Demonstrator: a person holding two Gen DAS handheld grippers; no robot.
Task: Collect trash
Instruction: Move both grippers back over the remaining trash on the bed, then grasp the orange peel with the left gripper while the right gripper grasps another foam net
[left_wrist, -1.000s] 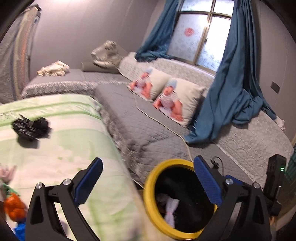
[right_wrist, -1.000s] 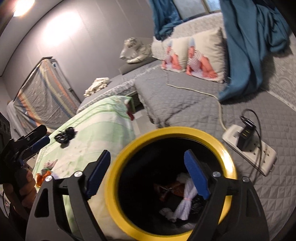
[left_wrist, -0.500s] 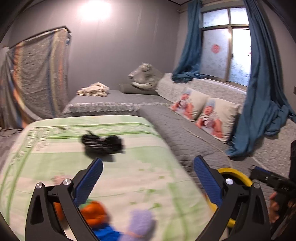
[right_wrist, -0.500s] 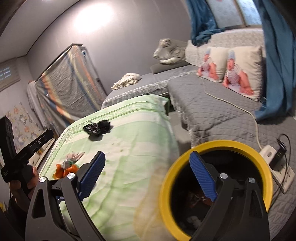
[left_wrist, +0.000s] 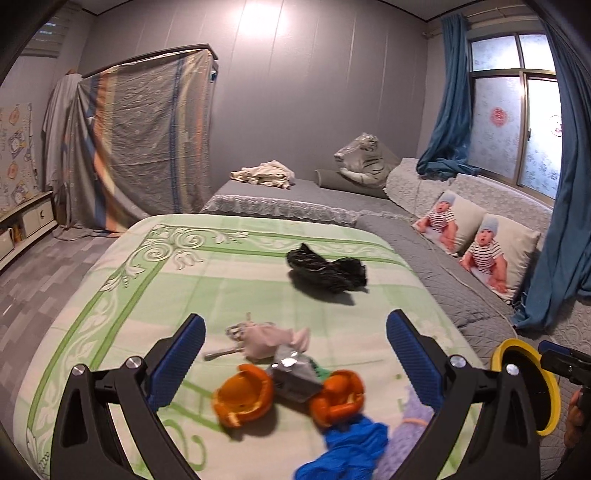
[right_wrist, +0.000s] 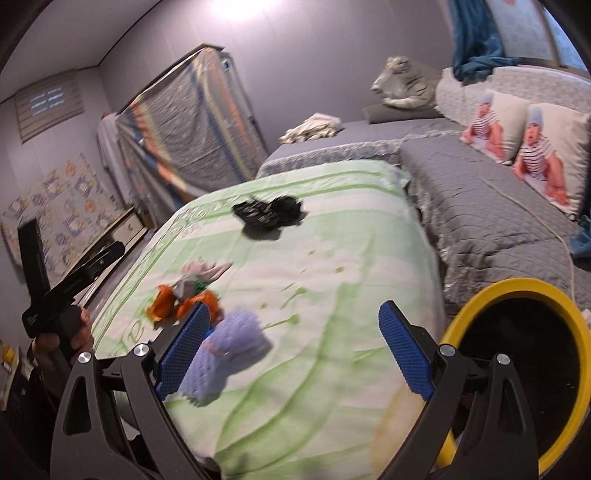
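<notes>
Left wrist: hand-held gripper spread above orange peels.

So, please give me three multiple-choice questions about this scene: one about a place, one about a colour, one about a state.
1. Where does the black bag lie?
A. on the green cover
B. in the bin
C. on the grey sofa

2. What colour is the bin's rim?
A. red
B. yellow
C. white

3. How is the left gripper?
A. shut on a peel
B. shut on the bag
C. open, holding nothing

Answers: 1 A, it rests on the cover beyond the orange peels. 2 B, the ring is yellow in both views. 3 C, its fingers stand wide apart above the trash.
</notes>
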